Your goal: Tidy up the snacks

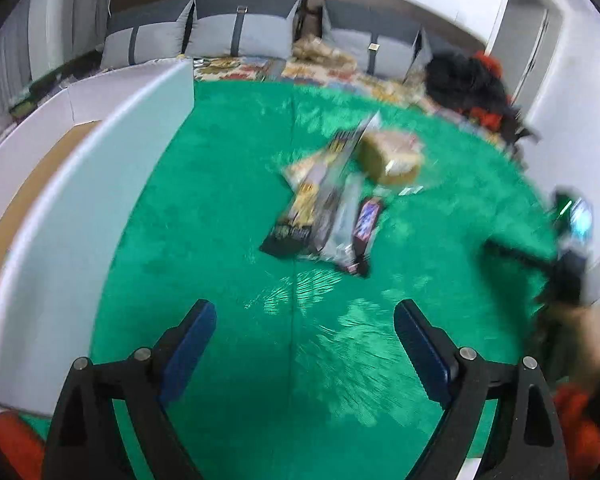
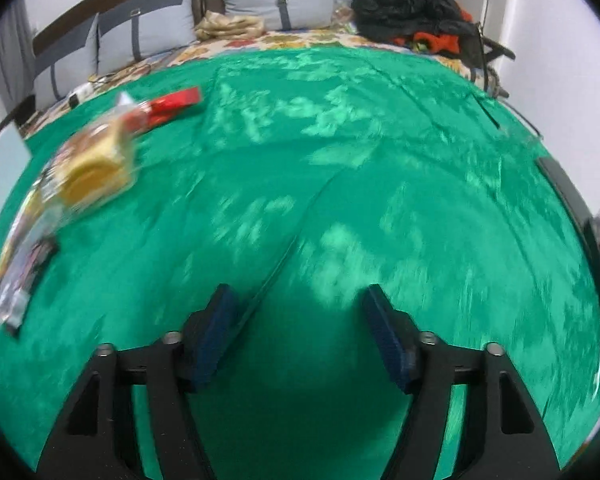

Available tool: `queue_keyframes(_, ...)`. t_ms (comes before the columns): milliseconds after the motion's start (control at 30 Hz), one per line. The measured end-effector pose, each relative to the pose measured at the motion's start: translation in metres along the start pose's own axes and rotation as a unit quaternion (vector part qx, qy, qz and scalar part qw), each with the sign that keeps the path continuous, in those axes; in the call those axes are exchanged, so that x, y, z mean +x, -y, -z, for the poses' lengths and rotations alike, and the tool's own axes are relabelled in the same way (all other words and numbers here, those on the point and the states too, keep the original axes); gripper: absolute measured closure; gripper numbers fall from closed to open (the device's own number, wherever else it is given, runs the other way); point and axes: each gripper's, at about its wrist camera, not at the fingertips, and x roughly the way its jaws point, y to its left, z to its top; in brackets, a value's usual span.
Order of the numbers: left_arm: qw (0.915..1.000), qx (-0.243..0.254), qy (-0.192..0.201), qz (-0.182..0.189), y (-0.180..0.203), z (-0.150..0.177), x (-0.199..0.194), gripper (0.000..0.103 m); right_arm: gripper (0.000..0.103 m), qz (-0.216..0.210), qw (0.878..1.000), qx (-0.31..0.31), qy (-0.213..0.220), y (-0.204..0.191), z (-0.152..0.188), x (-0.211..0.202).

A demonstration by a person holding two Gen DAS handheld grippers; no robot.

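Note:
A loose heap of snack packets lies on the green cloth beyond my left gripper, which is open and empty. The heap holds a dark yellow-printed packet, a brown chocolate bar and a clear bag with a yellow bun. In the right wrist view the same bun bag and packets lie far left, with a red packet behind them. My right gripper is open over bare green cloth, with nothing between its fingers.
A white box with a cardboard floor stands on the left. Grey pillows line the headboard. A black and orange bundle of clothes lies at the far right corner. A hand with the other gripper shows at the right edge.

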Motion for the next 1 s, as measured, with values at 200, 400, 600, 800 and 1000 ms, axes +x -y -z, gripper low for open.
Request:
queue_keyframes(200,0.9976,0.021,-0.020,-0.063,0.002,-0.016,0.054,0.013,0.007,-0.002,1.000,0.005,0.005,0.011,-0.023,0.024)
queue_keyframes(400,0.9974,0.014,-0.018,-0.069,-0.008,-0.022,0.086,0.008,0.007,-0.002,1.000,0.006,0.005,0.010,-0.021,0.019)
queue_keyframes(600,0.9978,0.015,-0.016,-0.063,-0.011,-0.025,0.089,0.002,0.007,-0.002,1.000,0.005,0.005,0.010,-0.020,0.019)
queue_keyframes(800,0.9976,0.015,-0.019,-0.065,-0.011,-0.024,0.089,0.000,0.007,-0.002,1.000,0.005,0.005,0.010,-0.020,0.019)
queue_keyframes(1000,0.9975,0.013,-0.019,-0.066,-0.011,-0.024,0.090,0.000,0.007,-0.002,1.000,0.005,0.005,0.010,-0.022,0.020)
